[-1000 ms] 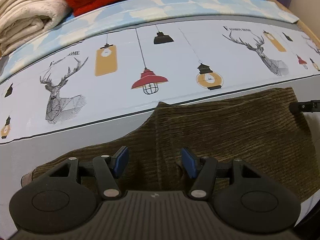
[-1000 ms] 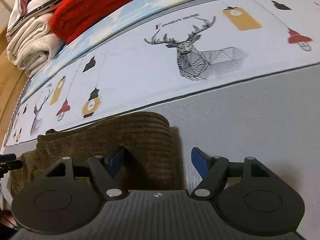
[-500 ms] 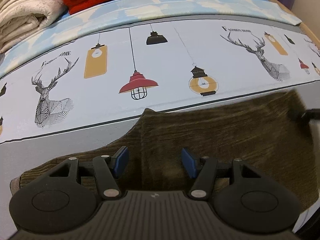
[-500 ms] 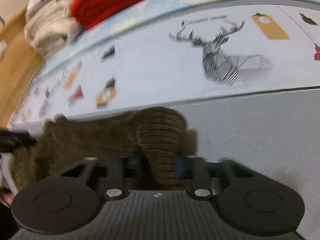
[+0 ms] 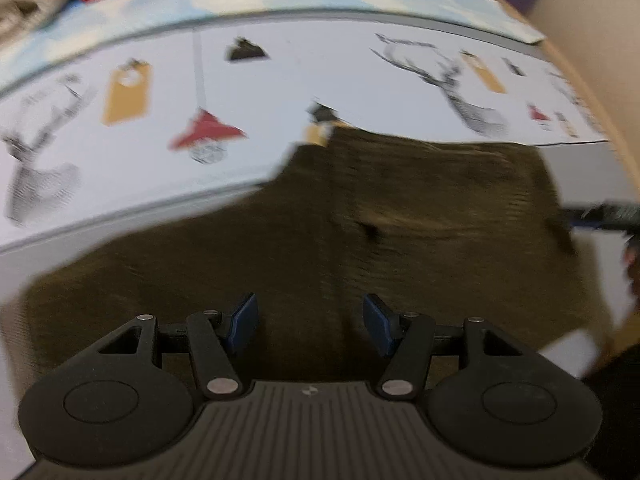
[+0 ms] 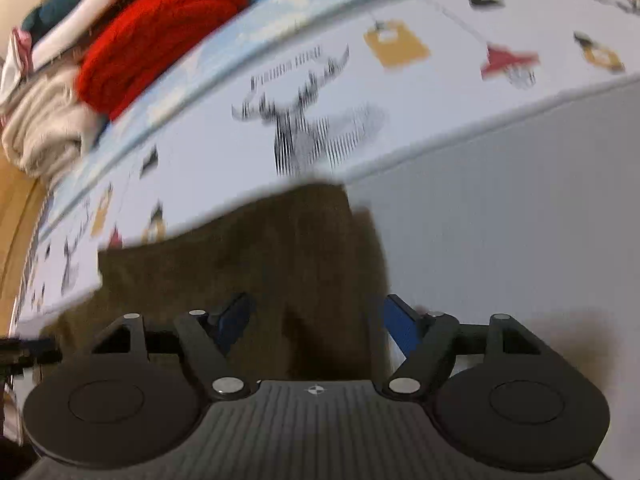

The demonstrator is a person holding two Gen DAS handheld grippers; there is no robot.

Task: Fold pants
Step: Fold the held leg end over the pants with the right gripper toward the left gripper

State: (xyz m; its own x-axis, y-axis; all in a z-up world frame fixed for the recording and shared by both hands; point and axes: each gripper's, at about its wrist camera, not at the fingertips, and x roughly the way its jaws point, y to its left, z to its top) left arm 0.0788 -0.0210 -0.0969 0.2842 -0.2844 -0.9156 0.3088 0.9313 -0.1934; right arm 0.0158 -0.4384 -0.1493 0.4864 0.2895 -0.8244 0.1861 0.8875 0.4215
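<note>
The brown corduroy pants are lying freshly folded; the right gripper is spreading wide again, releasing them, while the left gripper is hovering wide, empty.

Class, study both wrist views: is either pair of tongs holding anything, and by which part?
Nothing is held. The left tongs hang open over the brown pants; the right tongs have just opened, straddling the cloth's edge without pressing.

**Materials and surface finish**

Pants: brown ribbed cloth, corduroy-like, matt. Bedsheet: smooth printed cloth, grey band matt. Red blanket: fuzzy, coarse cloth. Cream blanket: soft plush cloth. Right gripper: matt black ridged plastic, small bright metal pins, blue pads.
</note>
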